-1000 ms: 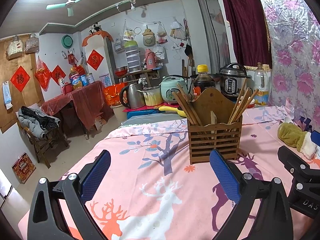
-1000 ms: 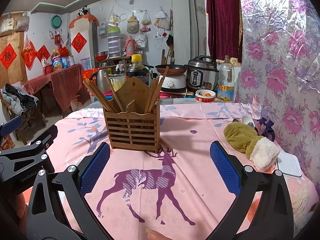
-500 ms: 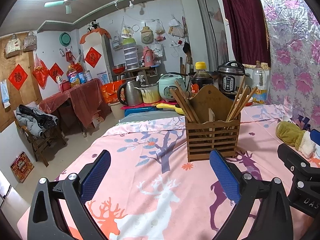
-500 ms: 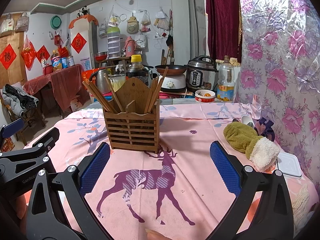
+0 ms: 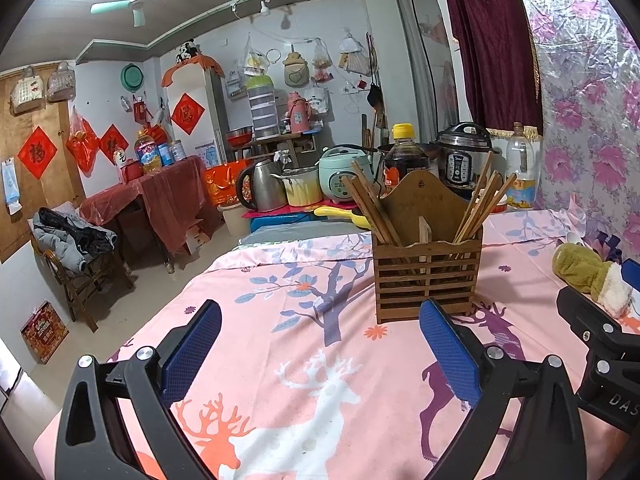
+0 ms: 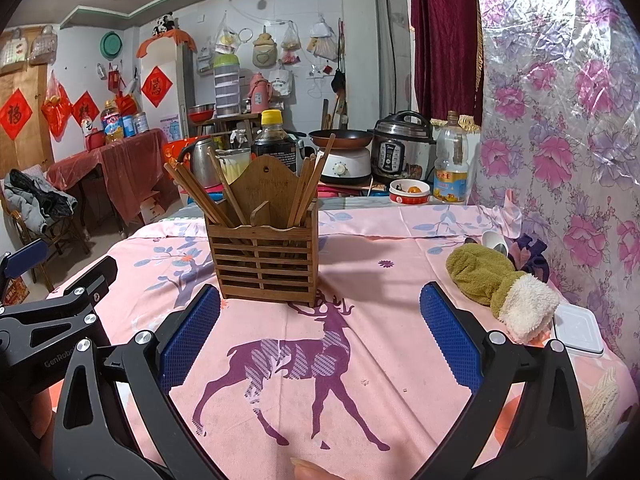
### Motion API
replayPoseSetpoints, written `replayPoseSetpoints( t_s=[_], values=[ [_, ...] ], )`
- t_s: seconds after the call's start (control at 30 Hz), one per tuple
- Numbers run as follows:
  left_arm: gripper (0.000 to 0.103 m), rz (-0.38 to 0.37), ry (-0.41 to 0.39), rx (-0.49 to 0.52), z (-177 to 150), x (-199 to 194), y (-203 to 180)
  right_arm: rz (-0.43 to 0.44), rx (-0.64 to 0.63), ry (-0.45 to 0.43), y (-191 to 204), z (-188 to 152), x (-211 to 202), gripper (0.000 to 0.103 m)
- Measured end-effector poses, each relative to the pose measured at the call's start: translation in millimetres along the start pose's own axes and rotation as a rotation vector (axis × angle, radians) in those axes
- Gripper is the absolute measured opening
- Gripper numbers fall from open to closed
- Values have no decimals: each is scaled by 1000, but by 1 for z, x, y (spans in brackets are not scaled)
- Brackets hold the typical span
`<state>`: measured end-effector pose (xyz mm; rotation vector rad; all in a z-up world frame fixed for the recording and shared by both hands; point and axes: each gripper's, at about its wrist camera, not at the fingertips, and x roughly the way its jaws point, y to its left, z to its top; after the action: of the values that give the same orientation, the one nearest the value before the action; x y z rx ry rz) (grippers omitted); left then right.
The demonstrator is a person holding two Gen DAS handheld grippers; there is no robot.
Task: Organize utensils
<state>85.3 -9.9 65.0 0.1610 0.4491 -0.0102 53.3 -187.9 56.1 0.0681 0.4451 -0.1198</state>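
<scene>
A slatted wooden utensil holder stands upright on the pink deer-print tablecloth. Wooden chopsticks lean out of its left compartment and another bunch out of its right one. My left gripper is open, low over the cloth, short of the holder and to its left. My right gripper is open too, just in front of the holder, with nothing between its fingers. Each gripper's body shows at the edge of the other's view.
A green and white fluffy mitt lies at the right, beside a white spoon and a white lidded box. Behind the table stand a sauce bottle, cookers, a kettle and an oil bottle. The floral wall is at the right.
The left gripper has drifted slightly back and tilted up, so the holder sits a little lower and smaller in its view. The right gripper has barely moved. Both stay open.
</scene>
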Motion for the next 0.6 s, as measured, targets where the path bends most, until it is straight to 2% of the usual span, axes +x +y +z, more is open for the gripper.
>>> replayPoseSetpoints(
  t_s=[0.6],
  values=[
    [97, 3, -1, 3, 1, -1, 4, 0, 2, 1, 0, 0, 0, 97]
  ],
)
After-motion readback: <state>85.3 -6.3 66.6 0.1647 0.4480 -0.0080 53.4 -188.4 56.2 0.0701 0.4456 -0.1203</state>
